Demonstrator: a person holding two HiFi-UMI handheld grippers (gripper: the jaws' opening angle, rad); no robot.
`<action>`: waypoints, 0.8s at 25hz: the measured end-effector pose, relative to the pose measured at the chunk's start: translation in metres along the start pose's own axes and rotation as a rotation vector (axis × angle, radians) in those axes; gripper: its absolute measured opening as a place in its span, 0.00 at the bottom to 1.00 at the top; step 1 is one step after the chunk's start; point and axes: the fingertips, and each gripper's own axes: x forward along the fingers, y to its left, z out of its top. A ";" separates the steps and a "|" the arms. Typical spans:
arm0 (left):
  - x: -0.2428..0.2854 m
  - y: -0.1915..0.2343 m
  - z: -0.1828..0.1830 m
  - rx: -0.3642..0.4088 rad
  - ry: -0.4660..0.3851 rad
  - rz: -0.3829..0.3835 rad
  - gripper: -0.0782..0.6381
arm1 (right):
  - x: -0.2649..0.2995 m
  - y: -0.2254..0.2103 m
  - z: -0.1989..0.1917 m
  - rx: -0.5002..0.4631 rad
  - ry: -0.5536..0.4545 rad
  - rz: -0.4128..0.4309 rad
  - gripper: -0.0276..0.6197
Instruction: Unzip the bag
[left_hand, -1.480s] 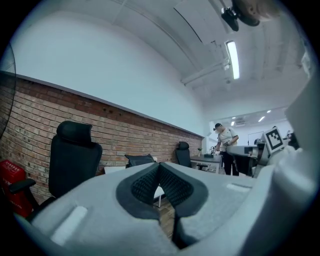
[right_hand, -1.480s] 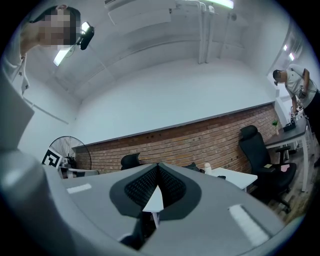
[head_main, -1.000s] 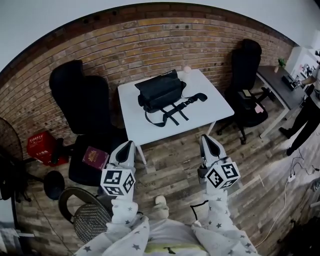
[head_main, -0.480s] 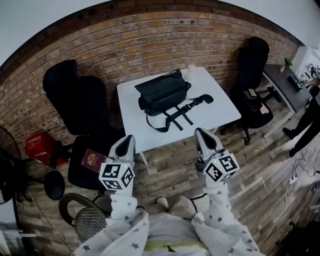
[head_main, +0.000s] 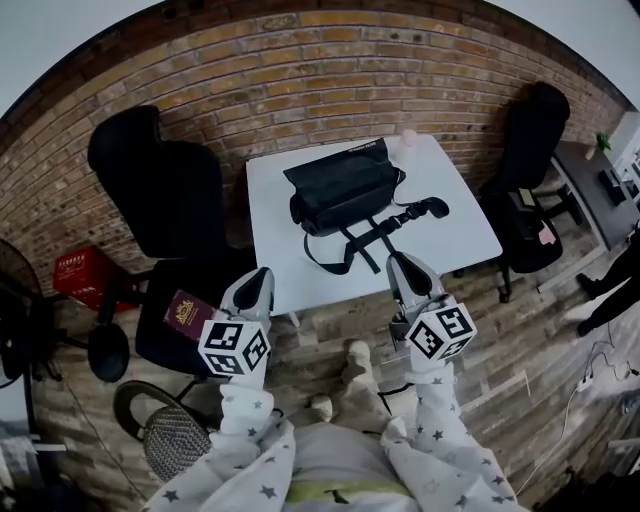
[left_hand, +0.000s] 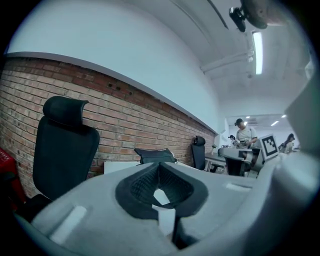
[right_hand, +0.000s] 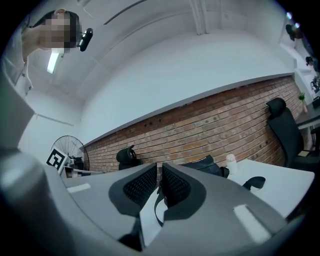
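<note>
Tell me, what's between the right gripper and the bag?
The head view shows only the strap of the bag there, lying on the table.

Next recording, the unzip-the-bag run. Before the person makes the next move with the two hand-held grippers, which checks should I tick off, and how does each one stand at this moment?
1. Bag on the white table, in plain view: ok.
2. Zip pull located: cannot tell; too small to make out in any view.
3. Left hand-held gripper free: ok; jaws together, nothing between them.
4. Right hand-held gripper free: ok; jaws slightly apart, nothing between them.
5. Grippers at the bag: not ok; in the head view both are short of the table's near edge.
</note>
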 end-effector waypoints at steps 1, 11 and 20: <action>0.006 0.002 -0.002 -0.007 0.010 0.000 0.11 | 0.008 -0.005 -0.002 0.004 0.008 0.010 0.08; 0.076 0.032 -0.004 -0.073 0.040 0.076 0.15 | 0.102 -0.042 -0.026 0.038 0.117 0.176 0.16; 0.119 0.050 0.001 -0.111 0.045 0.163 0.18 | 0.156 -0.065 -0.056 0.074 0.232 0.311 0.19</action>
